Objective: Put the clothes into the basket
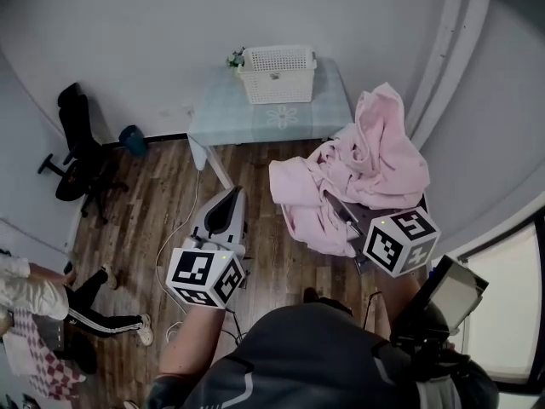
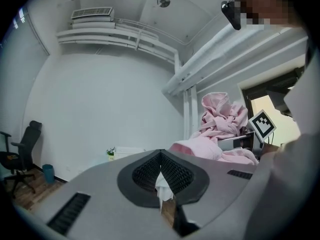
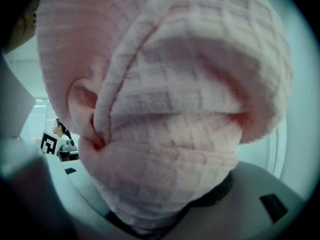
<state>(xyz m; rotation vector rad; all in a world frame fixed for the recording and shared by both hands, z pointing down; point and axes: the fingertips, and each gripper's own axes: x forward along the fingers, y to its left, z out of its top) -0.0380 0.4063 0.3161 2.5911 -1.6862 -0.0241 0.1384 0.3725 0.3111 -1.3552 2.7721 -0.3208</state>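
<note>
A pink waffle-weave garment [image 1: 375, 164] hangs bunched over my right gripper [image 1: 347, 221], which is shut on it. In the right gripper view the pink garment [image 3: 165, 109] fills nearly the whole picture and hides the fingertips. The white lattice basket [image 1: 277, 73] stands on a small pale table [image 1: 332, 109] against the far wall, well beyond both grippers. My left gripper [image 1: 226, 204] is held lower left of the garment, over the wooden floor. Its jaws meet at the tips and grip nothing [image 2: 160, 170]. In the left gripper view the pink garment [image 2: 220, 121] shows to the right.
A black office chair [image 1: 78, 147] and a blue bin [image 1: 132, 139] stand at the left wall. A person [image 1: 51, 301] is at the lower left. A white cable [image 1: 180, 228] trails across the floor. A small plant [image 1: 236, 58] sits beside the basket.
</note>
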